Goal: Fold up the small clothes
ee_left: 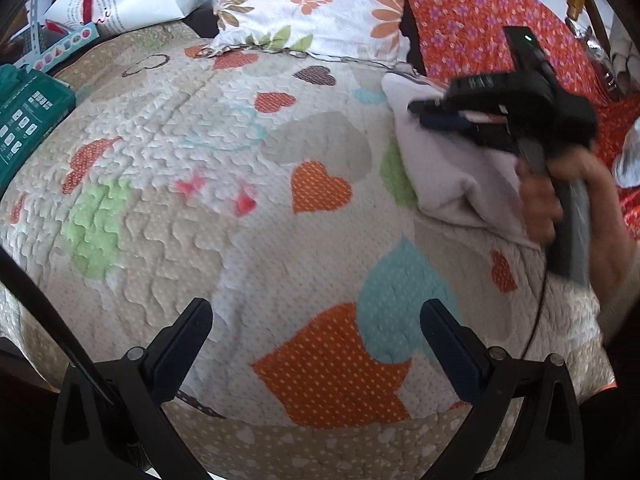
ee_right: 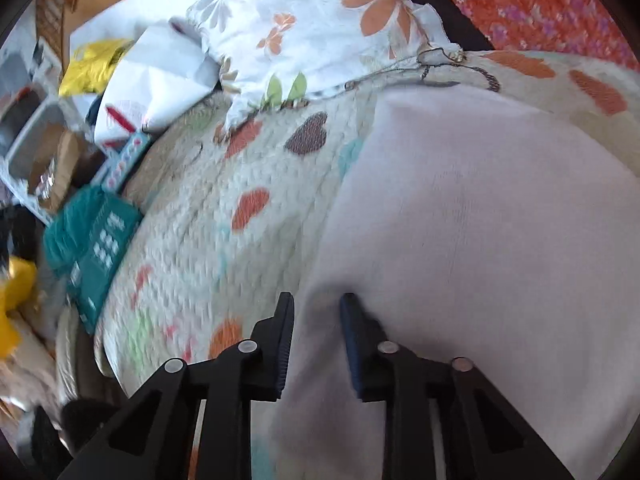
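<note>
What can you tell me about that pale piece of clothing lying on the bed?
The pale garment is a soft, plain cloth, whitish with a faint lilac tint, and looks already folded over in layers. It lies on the heart-patterned quilt, near the flowered pillow. The right gripper has an edge of it between its fingers.

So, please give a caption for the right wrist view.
Right tool closing on the edge of a white cloth on a heart-patterned quilt.
</note>
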Demonstrator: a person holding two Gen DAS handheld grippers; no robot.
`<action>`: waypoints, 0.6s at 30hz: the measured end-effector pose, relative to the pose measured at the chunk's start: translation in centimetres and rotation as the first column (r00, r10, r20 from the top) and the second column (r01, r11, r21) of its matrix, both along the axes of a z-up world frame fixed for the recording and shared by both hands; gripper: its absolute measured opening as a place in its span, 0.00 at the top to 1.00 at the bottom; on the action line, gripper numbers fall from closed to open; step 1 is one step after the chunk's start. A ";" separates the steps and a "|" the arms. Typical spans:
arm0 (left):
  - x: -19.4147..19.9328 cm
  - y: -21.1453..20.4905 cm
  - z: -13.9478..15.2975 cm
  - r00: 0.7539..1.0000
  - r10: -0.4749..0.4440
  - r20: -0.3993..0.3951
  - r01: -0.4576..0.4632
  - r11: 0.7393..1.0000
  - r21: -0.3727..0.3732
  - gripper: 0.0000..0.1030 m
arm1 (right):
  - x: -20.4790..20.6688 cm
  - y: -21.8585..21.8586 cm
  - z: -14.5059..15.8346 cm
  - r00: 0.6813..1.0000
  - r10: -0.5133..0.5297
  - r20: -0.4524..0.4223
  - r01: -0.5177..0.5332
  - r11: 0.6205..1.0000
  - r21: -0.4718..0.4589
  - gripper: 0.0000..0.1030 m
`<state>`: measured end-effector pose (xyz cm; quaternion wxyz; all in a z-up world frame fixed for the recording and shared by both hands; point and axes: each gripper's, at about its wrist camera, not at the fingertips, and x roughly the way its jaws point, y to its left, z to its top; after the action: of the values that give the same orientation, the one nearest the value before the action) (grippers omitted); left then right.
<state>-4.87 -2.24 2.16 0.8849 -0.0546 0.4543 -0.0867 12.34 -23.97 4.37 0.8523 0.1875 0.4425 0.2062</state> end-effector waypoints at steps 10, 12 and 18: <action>2.5 2.5 -1.7 0.991 0.079 -0.106 -0.086 0.994 -0.063 0.00 | 13.8 0.3 -1.5 0.992 -0.092 -0.090 0.076 0.982 -0.173 0.77; 2.9 2.7 -1.9 0.989 0.091 -0.118 -0.099 0.993 -0.065 0.00 | 15.0 0.8 -1.4 0.994 -0.086 -0.064 0.069 0.971 -0.231 0.77; 3.3 2.4 -0.9 0.991 0.077 -0.107 -0.087 0.991 -0.098 0.00 | 11.8 0.9 3.0 0.983 -0.149 0.110 0.181 0.900 -0.397 0.67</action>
<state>-1.57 0.16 1.28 0.8591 -0.1232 0.4918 -0.0705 24.13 -23.05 7.37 0.9033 0.0358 0.4252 0.0441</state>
